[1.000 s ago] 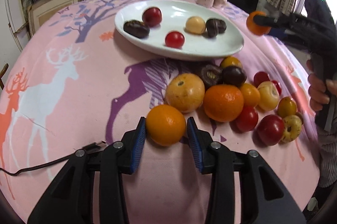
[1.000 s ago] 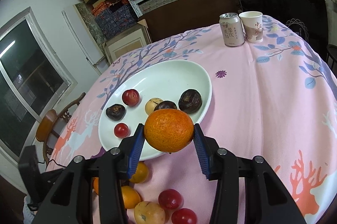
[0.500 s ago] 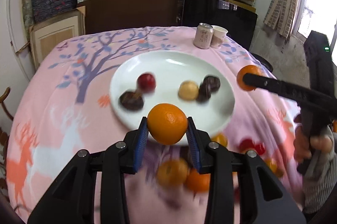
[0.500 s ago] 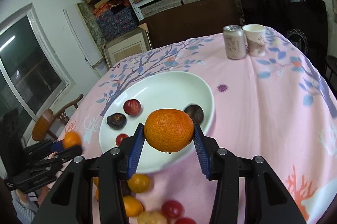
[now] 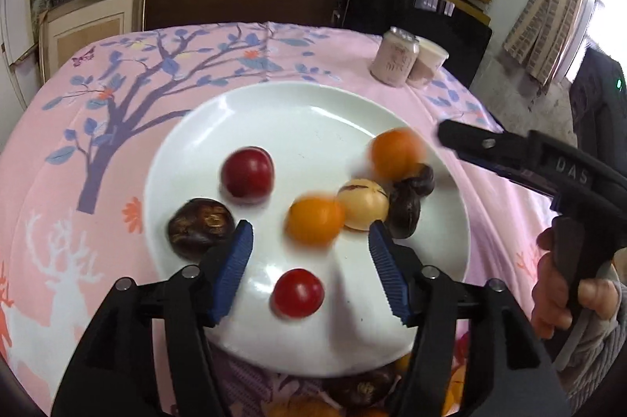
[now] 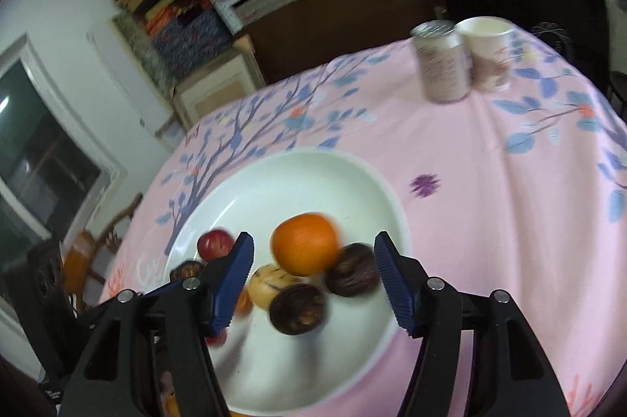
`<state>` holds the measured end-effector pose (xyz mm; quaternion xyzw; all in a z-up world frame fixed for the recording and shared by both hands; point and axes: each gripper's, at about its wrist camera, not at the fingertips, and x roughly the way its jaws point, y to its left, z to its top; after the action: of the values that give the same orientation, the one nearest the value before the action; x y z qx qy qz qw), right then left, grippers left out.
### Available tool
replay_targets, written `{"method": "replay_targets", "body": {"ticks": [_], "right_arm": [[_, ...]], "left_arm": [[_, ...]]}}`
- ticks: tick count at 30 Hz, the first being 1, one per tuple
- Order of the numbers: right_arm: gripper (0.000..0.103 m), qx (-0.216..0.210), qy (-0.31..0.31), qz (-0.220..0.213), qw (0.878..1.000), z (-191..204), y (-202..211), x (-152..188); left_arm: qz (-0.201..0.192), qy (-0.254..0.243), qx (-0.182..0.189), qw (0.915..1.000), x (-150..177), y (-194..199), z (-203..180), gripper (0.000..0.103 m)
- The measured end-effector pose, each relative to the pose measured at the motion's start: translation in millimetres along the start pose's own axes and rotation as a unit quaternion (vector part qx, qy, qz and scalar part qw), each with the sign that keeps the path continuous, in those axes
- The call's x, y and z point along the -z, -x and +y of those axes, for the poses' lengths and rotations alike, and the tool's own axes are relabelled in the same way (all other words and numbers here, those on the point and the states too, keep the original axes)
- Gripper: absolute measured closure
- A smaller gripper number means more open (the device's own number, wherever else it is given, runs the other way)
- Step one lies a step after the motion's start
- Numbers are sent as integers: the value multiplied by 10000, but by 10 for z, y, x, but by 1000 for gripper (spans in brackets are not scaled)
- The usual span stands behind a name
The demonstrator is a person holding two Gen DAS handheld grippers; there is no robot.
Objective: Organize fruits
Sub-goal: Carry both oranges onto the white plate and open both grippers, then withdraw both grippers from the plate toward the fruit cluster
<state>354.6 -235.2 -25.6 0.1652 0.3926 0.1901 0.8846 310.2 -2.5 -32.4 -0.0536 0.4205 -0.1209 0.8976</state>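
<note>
A white plate (image 5: 313, 111) sits on the pink tablecloth. My left gripper (image 5: 309, 248) is open above its near half; a blurred orange (image 5: 314, 220) lies free on the plate between the jaws. My right gripper (image 6: 313, 260) is open over the plate (image 6: 313, 174); its orange (image 6: 305, 243) is free on the plate, and shows blurred in the left wrist view (image 5: 395, 153). Also on the plate are red fruits (image 5: 247, 174) (image 5: 298, 292), a pale fruit (image 5: 363, 204) and dark fruits (image 5: 201, 227) (image 5: 407, 205). The right gripper's arm (image 5: 509, 158) reaches in from the right.
A drink can (image 6: 443, 60) and a paper cup (image 6: 490, 52) stand at the far right of the table. More fruits (image 5: 352, 393) lie on the cloth below the plate's near rim. Shelves and a dark board stand behind the table.
Both grippers moved over the plate and opened. Each let go of its orange, and both oranges now lie on the plate, still blurred from motion.
</note>
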Motion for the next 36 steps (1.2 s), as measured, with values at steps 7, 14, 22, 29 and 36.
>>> {"method": "replay_targets", "body": {"ticks": [7,14,22,29,36], "right_arm": [[21,-171,-252,-516,9982,-150,591,165],[9,322,-346,-1170,9920,-425,1262,954],[8,178,-839,-936,9919,-658,1240,1119],[8,221,-752,-826,9935,-604,1189,1120],[8,223,-728,-720,9945,-589,1161,1138]], "left_arm": [[-377,1,-274,9989,283,473,58,29],[-447,164,-344,9983,964,840,165,29],[-385,-83,-342,9986,1157,800,13,29],[-250,-124,-427,9987,1096,658,8,23],[-188,206,-773,9966,1079,677,281,15]]}}
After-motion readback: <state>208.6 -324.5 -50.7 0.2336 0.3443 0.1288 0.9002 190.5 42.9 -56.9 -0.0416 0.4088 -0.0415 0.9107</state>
